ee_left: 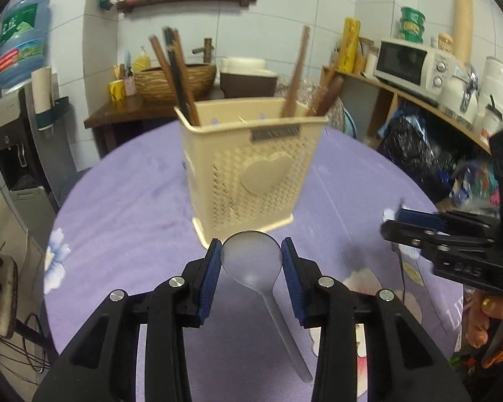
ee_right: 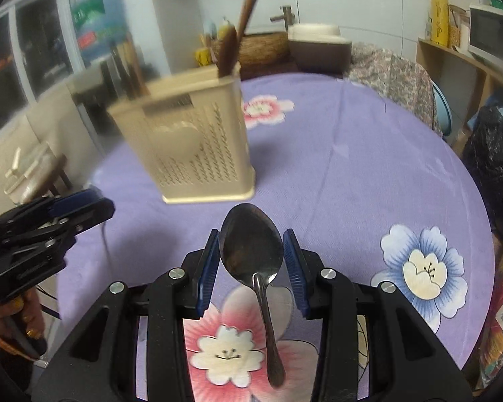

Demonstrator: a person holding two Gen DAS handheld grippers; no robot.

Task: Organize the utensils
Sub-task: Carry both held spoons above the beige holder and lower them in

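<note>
Left wrist view: the left gripper is clamping a translucent plastic spoon by its bowl, handle hanging below, ready for dropping handle-first. The beige holder is standing just ahead.

Right wrist view: the right gripper is likewise gripping a metal spoon by its bowl; the holder is sitting ahead-left on the purple tablecloth.

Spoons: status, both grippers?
Left gripper shut on clear plastic spoon. Right gripper shut on metal spoon. Holder ahead on table, chopsticks inside. Path clear.
</note>
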